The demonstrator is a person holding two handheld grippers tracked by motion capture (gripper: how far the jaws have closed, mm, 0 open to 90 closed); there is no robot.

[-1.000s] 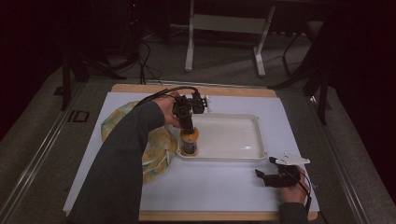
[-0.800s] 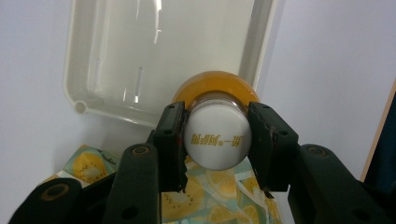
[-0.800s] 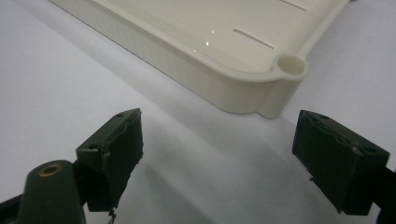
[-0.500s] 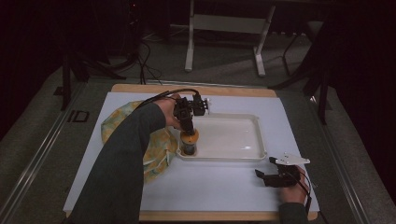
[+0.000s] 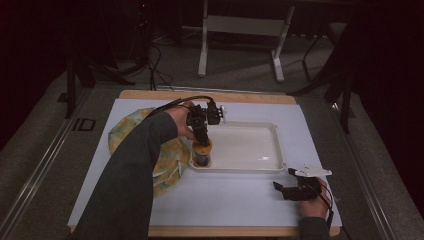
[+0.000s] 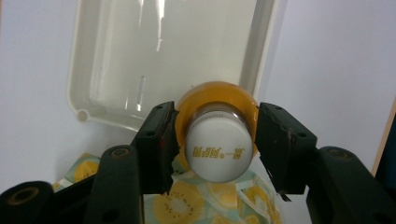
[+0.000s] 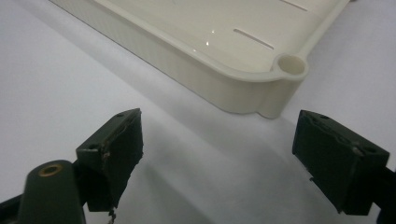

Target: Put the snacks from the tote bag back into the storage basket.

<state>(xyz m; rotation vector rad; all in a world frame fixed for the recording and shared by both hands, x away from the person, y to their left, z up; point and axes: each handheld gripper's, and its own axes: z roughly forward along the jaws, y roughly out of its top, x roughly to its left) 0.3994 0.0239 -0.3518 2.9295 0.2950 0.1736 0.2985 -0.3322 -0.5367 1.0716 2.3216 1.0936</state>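
Observation:
A small bottle (image 5: 202,154) with an orange body and a white printed cap (image 6: 218,148) stands upright at the front left corner of the white tray (image 5: 278,145). My left gripper (image 5: 200,138) comes down on it from above. Its jaws press on both sides of the bottle (image 6: 215,95), just below the cap. Beyond the bottle lies the tray (image 6: 83,115), with nothing in it. My right gripper (image 5: 286,189) rests low near the table's front right, open, with nothing between its jaws (image 7: 219,154). It faces the tray's corner (image 7: 289,66).
A yellow and green fruit-print cloth (image 5: 126,131) lies crumpled left of the tray, partly under the left forearm, and shows below the bottle as the cloth (image 6: 177,205). A white sheet (image 5: 240,200) covers the wooden table. Beyond the table stand dark floor, cables and a stand.

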